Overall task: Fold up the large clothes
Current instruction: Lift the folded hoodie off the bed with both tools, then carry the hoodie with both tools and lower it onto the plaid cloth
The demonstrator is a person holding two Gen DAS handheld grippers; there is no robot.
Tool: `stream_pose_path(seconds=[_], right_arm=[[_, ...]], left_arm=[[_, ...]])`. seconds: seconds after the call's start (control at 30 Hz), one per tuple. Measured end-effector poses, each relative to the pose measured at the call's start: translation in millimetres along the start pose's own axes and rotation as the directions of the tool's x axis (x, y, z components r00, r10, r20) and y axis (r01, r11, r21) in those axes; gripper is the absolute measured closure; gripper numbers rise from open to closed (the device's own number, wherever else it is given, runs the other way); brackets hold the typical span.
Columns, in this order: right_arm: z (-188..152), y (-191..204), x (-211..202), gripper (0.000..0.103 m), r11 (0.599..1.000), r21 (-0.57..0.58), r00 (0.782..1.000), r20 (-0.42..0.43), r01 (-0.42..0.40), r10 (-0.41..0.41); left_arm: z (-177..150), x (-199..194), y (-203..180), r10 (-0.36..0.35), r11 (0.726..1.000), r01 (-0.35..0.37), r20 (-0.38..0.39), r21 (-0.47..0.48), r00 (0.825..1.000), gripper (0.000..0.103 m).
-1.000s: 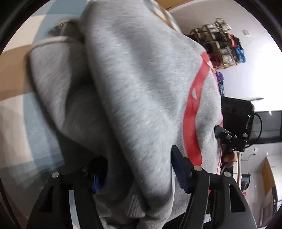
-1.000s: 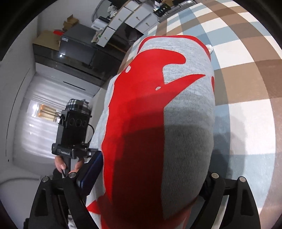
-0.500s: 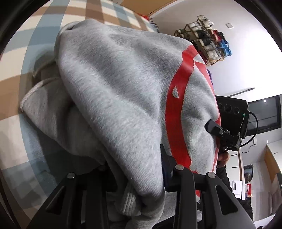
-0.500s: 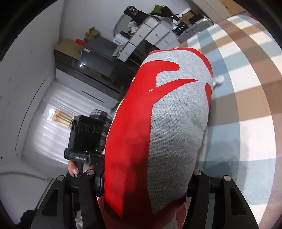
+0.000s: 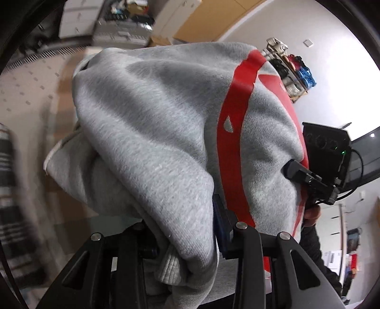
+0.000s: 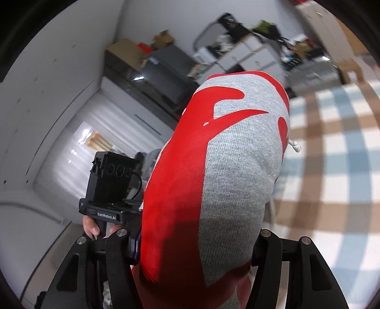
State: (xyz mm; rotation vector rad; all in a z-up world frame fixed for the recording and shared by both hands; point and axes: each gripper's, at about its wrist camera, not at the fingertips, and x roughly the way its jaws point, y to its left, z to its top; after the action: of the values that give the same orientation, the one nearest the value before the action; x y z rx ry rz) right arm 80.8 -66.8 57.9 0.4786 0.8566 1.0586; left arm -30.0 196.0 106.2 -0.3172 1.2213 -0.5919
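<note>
A grey sweatshirt (image 5: 154, 133) with a large red print hangs folded between my two grippers, lifted off the surface. My left gripper (image 5: 187, 240) is shut on a thick fold of the grey cloth, and its fingertips are hidden by it. My right gripper (image 6: 194, 247) is shut on the printed side of the sweatshirt (image 6: 228, 171). A white drawstring end (image 6: 294, 146) dangles at its right edge. The right gripper's body (image 5: 325, 154) shows in the left wrist view, and the left gripper's body (image 6: 111, 187) shows in the right wrist view.
A checked brown, blue and white cloth (image 6: 337, 171) covers the surface below right. A striped dark item (image 5: 9, 190) lies at the left. Cabinets and boxes (image 5: 123, 21) stand behind, with a cluttered shelf (image 5: 289, 69) by the wall.
Both grippers have risen and tilted up with the sweatshirt. The checked surface has dropped out of the left wrist view, and more of the room shows behind.
</note>
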Motion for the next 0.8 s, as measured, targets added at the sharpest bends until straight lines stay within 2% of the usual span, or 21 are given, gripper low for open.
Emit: stream_pose_path(seconds=[0.2, 0.3, 0.47, 0.53, 0.6, 0.63, 0.67, 0.7, 0.77, 0.8], right_arm=[[49.9, 71.1, 58.6, 0.041, 0.992, -0.048, 0.993, -0.002, -0.116, 0.116], [63.3, 98.5, 97.5, 0.041, 0.983, -0.047, 0.984, -0.007, -0.179, 0.179], [70.5, 125.1, 201.8, 0.041, 0.961, 0.029, 0.961, -0.027, -0.274, 0.275], [63.7, 121.2, 240.1, 0.041, 0.949, 0.089, 0.952, -0.025, -0.302, 0.305], [47.3, 110.5, 281.2, 0.040, 0.938, 0.160, 0.948, -0.038, -0.308, 0.317], [34.6, 102.6, 301.1, 0.040, 0.937, 0.196, 0.951, -0.055, -0.289, 0.305], [19.1, 93.0, 323.6, 0.039, 0.941, 0.229, 0.958, -0.086, -0.249, 0.274], [6.6, 85.1, 339.4, 0.037, 0.946, 0.247, 0.962, -0.121, -0.209, 0.244], [-18.0, 76.2, 359.7, 0.036, 0.972, 0.196, 0.968, -0.190, -0.128, 0.165], [-24.5, 80.8, 356.6, 0.034, 0.983, 0.126, 0.971, -0.182, -0.133, 0.155]], left_arm=[[9.3, -94.3, 10.6, 0.132, 0.991, -0.130, 0.077, -0.032, 0.988, 0.074], [5.4, -138.0, 29.6, 0.220, 0.975, -0.217, 0.125, -0.037, 0.967, 0.073], [8.0, -178.0, 90.7, 0.360, 0.930, -0.345, 0.119, -0.126, 0.925, 0.073], [9.3, -180.6, 113.4, 0.379, 0.919, -0.358, 0.117, -0.166, 0.918, 0.073], [15.4, -164.9, 138.2, 0.390, 0.907, -0.362, 0.107, -0.215, 0.914, 0.074], [12.9, -153.0, 162.4, 0.397, 0.900, -0.369, 0.084, -0.232, 0.914, 0.073], [24.9, -131.7, 165.8, 0.400, 0.891, -0.370, 0.068, -0.265, 0.914, 0.073], [21.3, -118.2, 188.9, 0.393, 0.877, -0.359, 0.045, -0.318, 0.918, 0.074], [4.7, -83.7, 234.4, 0.371, 0.837, -0.340, -0.011, -0.428, 0.929, 0.071], [-3.7, -73.0, 247.2, 0.329, 0.833, -0.291, 0.000, -0.470, 0.944, 0.061]])
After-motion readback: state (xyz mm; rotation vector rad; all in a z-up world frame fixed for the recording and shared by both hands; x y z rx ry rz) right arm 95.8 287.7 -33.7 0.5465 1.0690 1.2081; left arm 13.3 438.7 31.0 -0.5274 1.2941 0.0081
